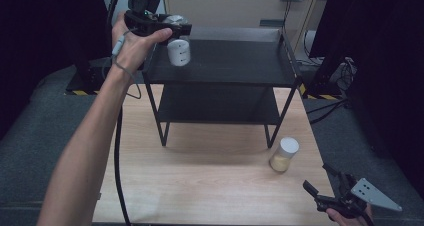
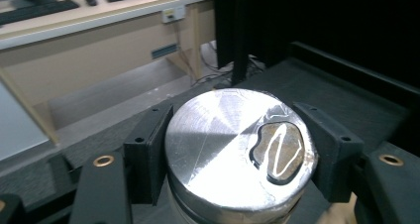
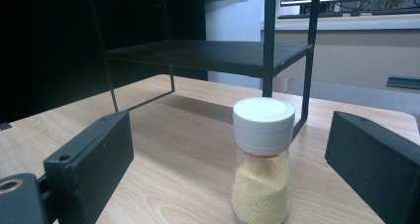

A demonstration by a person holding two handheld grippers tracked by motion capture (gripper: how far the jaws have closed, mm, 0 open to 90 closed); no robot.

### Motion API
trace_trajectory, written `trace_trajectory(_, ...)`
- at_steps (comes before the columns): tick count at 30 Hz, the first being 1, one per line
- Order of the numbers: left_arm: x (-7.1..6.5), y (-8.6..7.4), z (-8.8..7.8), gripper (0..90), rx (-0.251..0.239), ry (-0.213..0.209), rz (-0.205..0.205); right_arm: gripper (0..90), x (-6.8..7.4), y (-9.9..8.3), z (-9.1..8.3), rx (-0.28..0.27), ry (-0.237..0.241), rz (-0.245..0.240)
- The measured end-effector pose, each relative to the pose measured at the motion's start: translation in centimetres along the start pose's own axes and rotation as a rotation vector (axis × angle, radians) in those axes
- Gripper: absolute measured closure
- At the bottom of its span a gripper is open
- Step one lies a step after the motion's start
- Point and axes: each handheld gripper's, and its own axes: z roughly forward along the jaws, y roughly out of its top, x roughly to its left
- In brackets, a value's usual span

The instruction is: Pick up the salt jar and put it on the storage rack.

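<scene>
High view: left gripper clamps a white container by its silver lid, jaws pressed on both sides, above the left rear corner of the black shelf rack's top shelf; cannot tell if the container touches the shelf. Right gripper sits at the counter's right front corner, jaws wide open, nothing between them. Spice jar with white cap stands upright just beside the rack's right front leg, near the counter's right edge.

No legible text on anything
</scene>
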Motion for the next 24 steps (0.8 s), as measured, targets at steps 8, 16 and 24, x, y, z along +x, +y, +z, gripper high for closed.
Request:
trace_trajectory(8,0.6,-0.4,1.6,33.7,0.017,0.058,-0.013,4.9,-0.1,0.0,0.0,-0.003,0.006,0.003)
trace_trajectory(16,0.6,-0.7,2.8,33.7,0.031,0.052,-0.012,5.0,0.0,0.0,0.0,-0.003,0.007,0.002)
trace_trajectory(24,1.1,-1.5,3.3,33.6,0.035,0.048,-0.032,5.0,0.0,0.0,0.0,-0.003,0.008,0.003)
